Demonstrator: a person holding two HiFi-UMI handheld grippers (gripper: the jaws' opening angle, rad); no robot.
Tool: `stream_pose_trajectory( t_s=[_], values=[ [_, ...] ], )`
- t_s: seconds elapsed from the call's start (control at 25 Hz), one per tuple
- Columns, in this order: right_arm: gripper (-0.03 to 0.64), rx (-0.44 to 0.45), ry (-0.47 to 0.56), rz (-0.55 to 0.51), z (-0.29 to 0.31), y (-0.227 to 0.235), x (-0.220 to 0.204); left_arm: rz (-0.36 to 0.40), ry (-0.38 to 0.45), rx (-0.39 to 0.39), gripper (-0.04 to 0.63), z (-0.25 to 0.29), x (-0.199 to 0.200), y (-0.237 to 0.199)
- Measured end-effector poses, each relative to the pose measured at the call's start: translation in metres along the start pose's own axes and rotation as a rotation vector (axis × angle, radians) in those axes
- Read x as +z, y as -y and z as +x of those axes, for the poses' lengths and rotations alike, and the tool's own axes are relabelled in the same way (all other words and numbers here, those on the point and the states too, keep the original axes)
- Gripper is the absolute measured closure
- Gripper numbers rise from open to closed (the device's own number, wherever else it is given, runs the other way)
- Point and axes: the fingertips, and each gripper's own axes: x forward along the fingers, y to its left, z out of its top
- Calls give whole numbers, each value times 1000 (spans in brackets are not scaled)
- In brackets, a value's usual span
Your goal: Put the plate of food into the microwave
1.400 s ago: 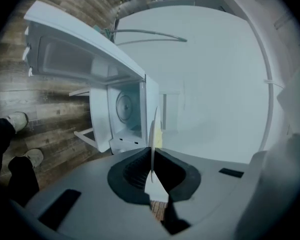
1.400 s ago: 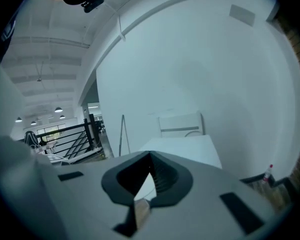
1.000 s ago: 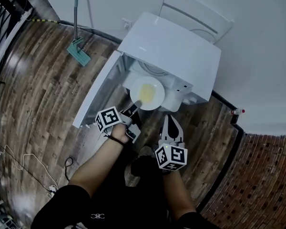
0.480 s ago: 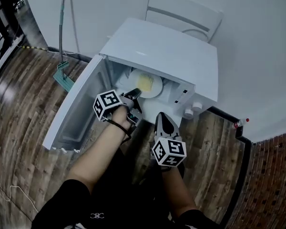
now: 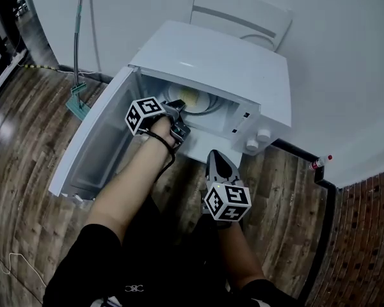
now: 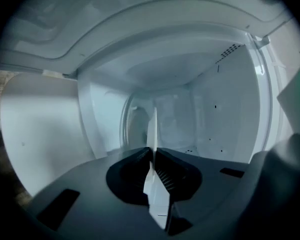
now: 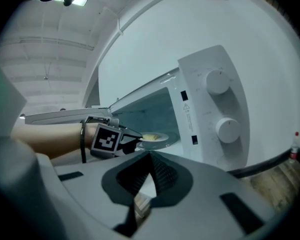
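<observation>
The plate (image 5: 197, 99) with its yellow food (image 5: 188, 94) is inside the open microwave (image 5: 230, 62), just past the front edge of the cavity; whether it rests on the cavity floor cannot be told. The left tool (image 5: 178, 110) reaches into the cavity and pinches the plate's near rim, its jaws having just been opening a little. The door (image 5: 93, 136) hangs open at the microwave's left. The right tool (image 5: 219, 157) hovers outside, in front of the microwave near its knobs (image 5: 264, 135), jaws pressed together on nothing.
</observation>
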Motion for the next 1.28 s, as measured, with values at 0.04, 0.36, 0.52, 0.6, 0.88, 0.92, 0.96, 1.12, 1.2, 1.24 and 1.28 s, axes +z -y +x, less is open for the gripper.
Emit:
stream_pose_trajectory(
  t_s=[0.04,0.36,0.52,0.6,0.88,0.92,0.96,1.12,1.2,1.24,1.28],
  values=[
    [606,0,0,-2,0,0,-3,14,-5,1,569,4,1,2],
    [606,-18,3,-27,-13,1,-9,279,-36,107,569,25,7,7],
    [606,-20,7,-25,-16,3,-9,577,-43,209,544,27,9,8],
    [606,-17,3,-24,-17,4,-10,735,-41,261,517,28,11,9],
    [606,-20,11,-19,-19,9,-9,993,-12,361,458,36,21,6],
    [606,-24,12,-21,-19,10,-9,1016,-4,380,441,36,23,3],
    [606,-26,14,-22,-20,10,-9,1039,3,397,413,36,25,0],
    [606,-33,25,-19,-22,12,-9,1136,65,401,403,32,33,6],
    [606,-32,41,-17,-22,11,-6,1220,127,398,407,21,36,18],
    [606,-28,52,-16,-22,10,-5,1262,154,388,425,13,33,24],
    [606,-22,62,-14,-21,8,-3,1310,181,364,544,4,28,31]
  ],
)
